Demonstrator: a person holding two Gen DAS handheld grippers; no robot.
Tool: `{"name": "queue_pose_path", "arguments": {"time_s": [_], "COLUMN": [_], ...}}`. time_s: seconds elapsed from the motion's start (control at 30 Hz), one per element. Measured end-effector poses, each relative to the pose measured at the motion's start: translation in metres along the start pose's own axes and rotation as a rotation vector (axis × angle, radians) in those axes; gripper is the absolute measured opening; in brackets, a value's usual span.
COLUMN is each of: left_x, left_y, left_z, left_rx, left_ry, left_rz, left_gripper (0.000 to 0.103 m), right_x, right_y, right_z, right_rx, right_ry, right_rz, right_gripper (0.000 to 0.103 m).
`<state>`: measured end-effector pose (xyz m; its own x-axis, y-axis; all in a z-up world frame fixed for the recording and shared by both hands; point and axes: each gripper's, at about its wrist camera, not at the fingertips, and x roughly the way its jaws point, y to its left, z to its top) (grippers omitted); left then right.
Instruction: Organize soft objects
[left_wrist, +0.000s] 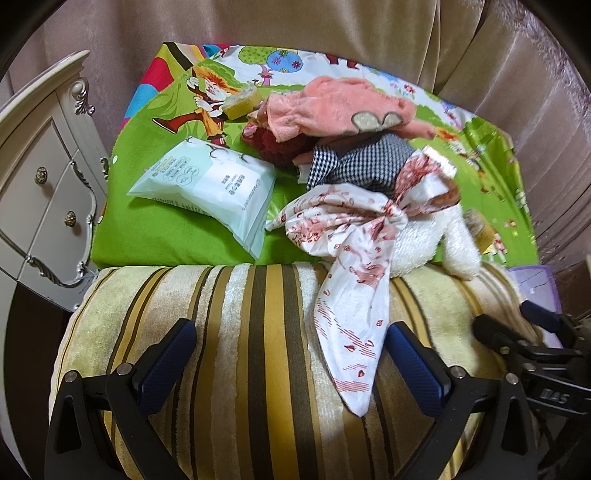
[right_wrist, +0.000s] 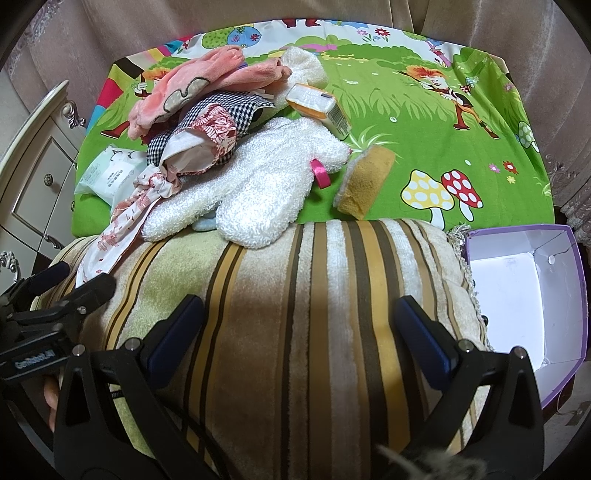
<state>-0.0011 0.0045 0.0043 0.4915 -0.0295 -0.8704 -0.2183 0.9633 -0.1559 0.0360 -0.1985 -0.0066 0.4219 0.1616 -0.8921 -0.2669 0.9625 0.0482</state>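
Striped cushion (right_wrist: 295, 314) lies crosswise, stripes running away from each wide-open, empty gripper: left gripper (left_wrist: 291, 363), right gripper (right_wrist: 299, 336).

Both cameras sit low behind their own claw fingers, looking forward and slightly down across the striped cushion (left_wrist: 258, 332) toward the cartoon-print sheet (left_wrist: 177, 229) and the curtain behind. The left view stands further left, close over the cushion, taking in the white dresser (left_wrist: 44, 192) at its edge — with the right claw (left_wrist: 524, 332) showing at lower right. The right view sits further right, catching the purple box (right_wrist: 524, 280) and the left claw (right_wrist: 66, 284) at lower left. They share the cushion, the sheet and the central heap of cloths.
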Motion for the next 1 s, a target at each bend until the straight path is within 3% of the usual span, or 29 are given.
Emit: {"name": "queue_pose_path", "arguments": {"time_s": [0.1,0.23,0.43,0.53,0.77,1.0], "left_x": [-0.007,-0.022,-0.025,-0.009,0.026,0.064], "left_y": [0.006,0.0,-0.013,-0.017,-0.031,-0.037], "left_z": [0.005,0.015,0.065,0.092,0.136,0.154], "left_rx": [-0.031,0.019,0.098,0.129,0.216,0.258], "left_ry": [-0.014,-0.082,-0.174,-0.161,-0.129,-0.052], "left_rz": [-0.029,-0.049,-0.071,-0.071,-0.034,-0.024], "left_gripper": [0.103,0.103,0.103,0.101,0.099,0.098], "right_x": [0.001,0.002,0.008,0.008,0.028,0.049], "right_y": [-0.001,-0.007,-0.028,-0.04,-0.078,-0.092], "right_z": [0.001,0.005,0.022,0.028,0.048,0.075], "right_rx": [0.001,0.005,0.061,0.113,0.259,0.32], "right_ry": [0.004,0.014,0.037,0.022,0.02,0.016], "right_rz": [0.01,0.057,0.181,0.228,0.197,0.162], "right_gripper": [0.103,0.103,0.103,0.103,0.103,0.103]}}
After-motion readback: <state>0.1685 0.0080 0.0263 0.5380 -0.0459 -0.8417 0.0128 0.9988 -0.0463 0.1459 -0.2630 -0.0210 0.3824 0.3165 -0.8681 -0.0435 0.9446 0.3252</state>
